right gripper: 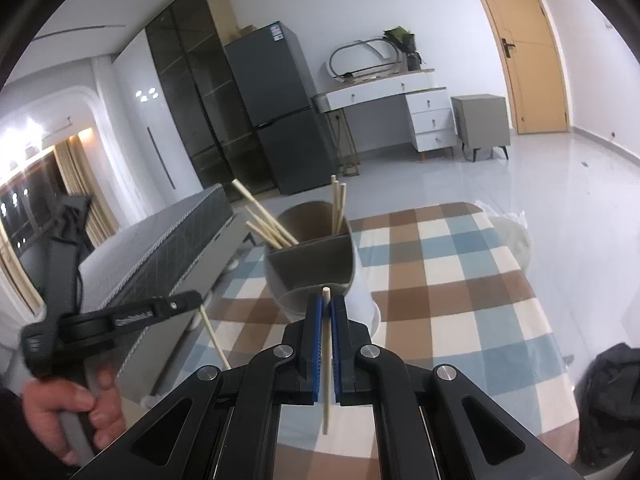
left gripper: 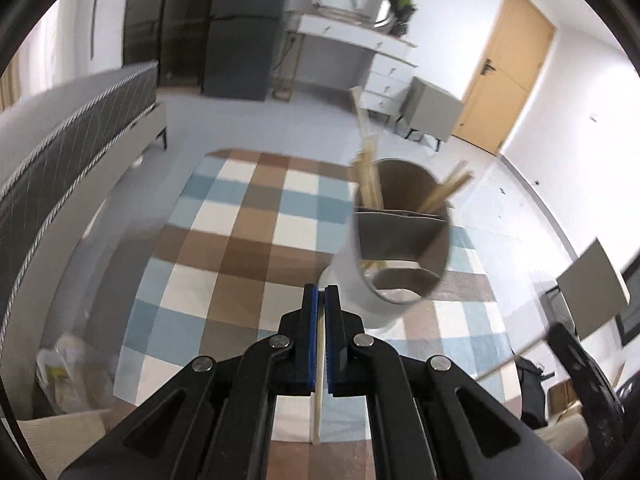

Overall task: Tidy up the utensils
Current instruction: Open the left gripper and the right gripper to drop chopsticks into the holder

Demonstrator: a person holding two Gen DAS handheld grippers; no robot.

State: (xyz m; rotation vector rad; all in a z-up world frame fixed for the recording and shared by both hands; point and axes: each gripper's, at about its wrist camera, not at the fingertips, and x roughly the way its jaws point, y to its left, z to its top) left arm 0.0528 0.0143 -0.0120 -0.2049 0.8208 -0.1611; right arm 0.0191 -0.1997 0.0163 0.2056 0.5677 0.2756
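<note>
A white cylindrical utensil holder (left gripper: 360,280) (right gripper: 360,292) with brown inner dividers stands on the checked tablecloth (left gripper: 240,220) (right gripper: 460,280). Several wooden chopsticks (left gripper: 370,176) (right gripper: 264,216) lean in its far compartments. My left gripper (left gripper: 321,292) is shut on one chopstick (left gripper: 319,360), short of the holder and to its left. In the right wrist view the left gripper (right gripper: 192,300) hangs at the left, held by a hand (right gripper: 72,408). My right gripper (right gripper: 326,300) is shut on another chopstick (right gripper: 327,360), just in front of the holder. It shows blurred in the left wrist view as the right gripper (left gripper: 568,348).
A grey bed (left gripper: 80,140) runs along the left of the table. Behind stand a dark fridge (right gripper: 276,112), a white desk with drawers (right gripper: 400,96), a grey side cabinet (right gripper: 480,124) and a wooden door (right gripper: 524,40). A black bag (right gripper: 612,392) sits at the right.
</note>
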